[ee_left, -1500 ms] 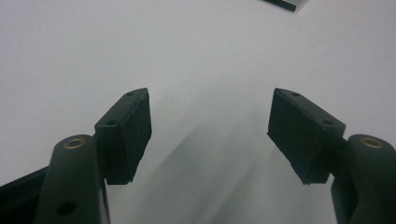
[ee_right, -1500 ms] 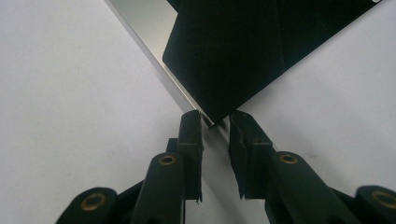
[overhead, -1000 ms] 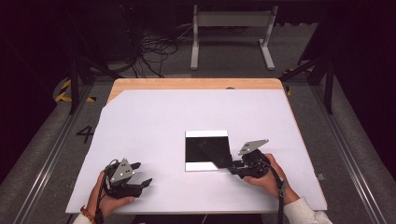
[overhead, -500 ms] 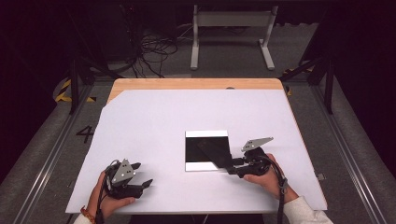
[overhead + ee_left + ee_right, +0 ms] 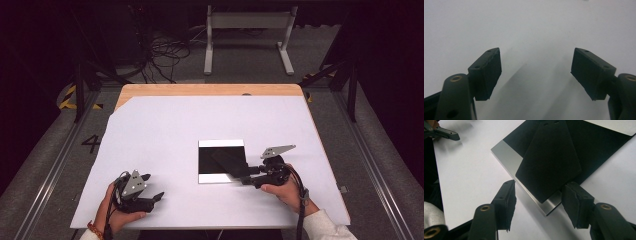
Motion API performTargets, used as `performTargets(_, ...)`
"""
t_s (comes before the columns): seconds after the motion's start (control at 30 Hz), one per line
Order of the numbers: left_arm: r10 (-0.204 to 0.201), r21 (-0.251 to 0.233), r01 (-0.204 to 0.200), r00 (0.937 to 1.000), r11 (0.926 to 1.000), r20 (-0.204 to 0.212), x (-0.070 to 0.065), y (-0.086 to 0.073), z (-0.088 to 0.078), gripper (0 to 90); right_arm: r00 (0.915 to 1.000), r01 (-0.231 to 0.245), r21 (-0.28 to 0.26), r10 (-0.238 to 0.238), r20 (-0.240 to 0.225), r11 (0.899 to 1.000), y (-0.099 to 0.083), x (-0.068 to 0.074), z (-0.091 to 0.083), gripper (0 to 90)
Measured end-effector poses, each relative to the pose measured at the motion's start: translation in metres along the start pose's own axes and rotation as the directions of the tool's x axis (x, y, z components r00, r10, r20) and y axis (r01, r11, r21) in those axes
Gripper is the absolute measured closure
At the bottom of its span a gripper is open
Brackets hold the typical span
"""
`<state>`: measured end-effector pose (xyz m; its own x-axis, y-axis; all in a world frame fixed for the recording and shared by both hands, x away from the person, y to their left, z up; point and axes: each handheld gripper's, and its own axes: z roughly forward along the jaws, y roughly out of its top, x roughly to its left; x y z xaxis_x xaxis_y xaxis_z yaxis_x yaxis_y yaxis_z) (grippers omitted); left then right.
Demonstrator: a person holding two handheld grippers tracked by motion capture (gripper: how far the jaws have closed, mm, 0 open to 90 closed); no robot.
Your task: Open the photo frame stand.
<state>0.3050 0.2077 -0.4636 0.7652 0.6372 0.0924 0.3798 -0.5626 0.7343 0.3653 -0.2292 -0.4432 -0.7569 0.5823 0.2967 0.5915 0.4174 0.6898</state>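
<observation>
A square black plate point(image 5: 210, 156) with a silvery rim point(image 5: 510, 161) lies right of the table's middle. On it rests a flat black trapezoid piece point(image 5: 231, 163) point(image 5: 549, 160), its near end sticking out over the plate's front right corner. My right gripper point(image 5: 246, 177) point(image 5: 537, 205) is open. Its jaws have just been opening and stand on either side of that near end, with the pads off it. My left gripper point(image 5: 152, 186) point(image 5: 535, 70) rests at the front left, open with only bare sheet between its pads point(image 5: 490, 72); its jaws have just opened a little further.
A white sheet point(image 5: 165, 125) covers the wooden table point(image 5: 200, 89). The table's front edge runs just behind both hands. Off the far end are a white metal stand point(image 5: 247, 30) and cables point(image 5: 167, 50) on the floor. The left gripper's jaw tips point(image 5: 445, 133) appear far off in the right gripper view.
The right gripper's jaws have spread apart around the near end of the black piece, which lies on the plate. The left hand has stayed put.
</observation>
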Motion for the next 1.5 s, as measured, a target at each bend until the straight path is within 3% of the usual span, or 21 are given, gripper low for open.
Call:
performTargets(0.23,-0.001,0.008,0.001,1.0,1.0,0.001,0.0,0.0,0.001,24.5,0.9983,-0.051,-0.028,0.05,-0.028,0.998,0.002,-0.007,0.003,48.5)
performTargets(0.37,0.008,0.022,-0.008,1.0,0.9997,-0.003,0.0,0.0,0.003,24.1,0.9914,-0.112,-0.068,0.107,-0.076,0.991,0.003,-0.012,0.003,48.2)
performTargets(0.53,0.016,0.02,-0.016,0.9999,0.9997,-0.003,-0.002,0.001,0.003,24.1,0.9854,-0.145,-0.075,0.138,-0.101,0.987,0.003,-0.014,0.006,47.9)
performTargets(0.6,0.013,0.021,-0.013,0.9999,0.9997,0.0,-0.003,0.002,0.004,23.9,0.9784,-0.175,-0.081,0.164,-0.125,0.981,0.004,-0.017,0.008,47.1)
performTargets(0.87,0.036,0.035,-0.037,0.9992,0.9987,0.017,-0.009,0.007,0.011,23.4,0.9658,-0.217,-0.078,0.202,-0.163,0.973,0.007,-0.022,0.017,46.3)
performTargets(1.07,0.021,0.031,-0.022,0.9994,0.9993,0.027,-0.008,0.007,0.013,22.4,0.942,-0.292,-0.099,0.268,-0.201,0.951,0.004,-0.027,0.021,50.6)
performTargets(1.37,0.018,0.014,-0.019,0.9994,0.9997,0.029,-0.007,0.009,0.012,22.4,0.9452,-0.291,-0.115,0.267,-0.188,0.95,0.004,-0.027,0.024,52.1)
performTargets(1.5,-0.039,-0.058,0.043,0.9964,0.9974,0.075,0.0,0.013,0.007,23.7,0.9463,-0.287,-0.117,0.262,-0.189,0.951,0.003,-0.028,0.024,53.9)
